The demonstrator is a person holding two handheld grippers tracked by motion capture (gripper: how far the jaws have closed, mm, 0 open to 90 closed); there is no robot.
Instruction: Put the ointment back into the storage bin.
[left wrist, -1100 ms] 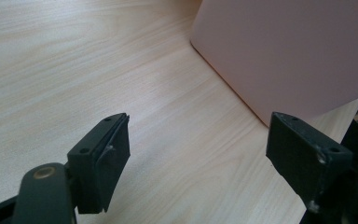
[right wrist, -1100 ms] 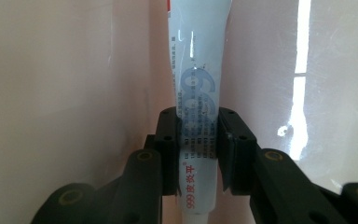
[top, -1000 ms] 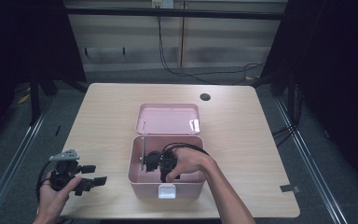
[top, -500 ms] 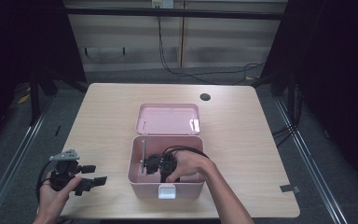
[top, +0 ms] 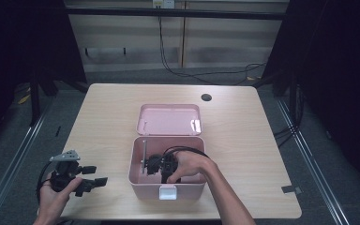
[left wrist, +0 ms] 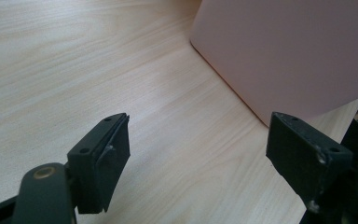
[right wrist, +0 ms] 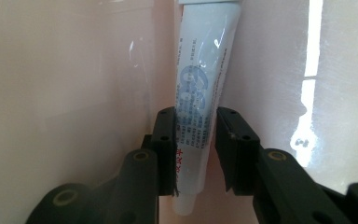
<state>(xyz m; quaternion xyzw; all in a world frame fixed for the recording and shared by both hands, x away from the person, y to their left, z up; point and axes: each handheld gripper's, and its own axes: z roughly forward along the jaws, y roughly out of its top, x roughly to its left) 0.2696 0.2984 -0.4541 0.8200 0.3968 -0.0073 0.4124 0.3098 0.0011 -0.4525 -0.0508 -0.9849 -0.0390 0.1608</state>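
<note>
An open pink box [top: 187,188] stands near the table's front edge, its lid [top: 168,119] laid back behind it. My right gripper [top: 157,165] reaches down into the box by its left wall. In the right gripper view my right gripper [right wrist: 196,149] is shut on a white tube [right wrist: 205,70] with blue print, which stands against the pink inner wall [right wrist: 65,70]. My left gripper [top: 96,175] is held open left of the box, low over the table. Between the spread jaws of my left gripper [left wrist: 200,140] lies bare wood, with the box's outer wall [left wrist: 284,46] just ahead.
The light wooden table [top: 243,122] has a dark round hole [top: 206,97] near its far edge. A white latch [top: 167,192] sits on the box's front. Dark floor, rails and cables surround the table.
</note>
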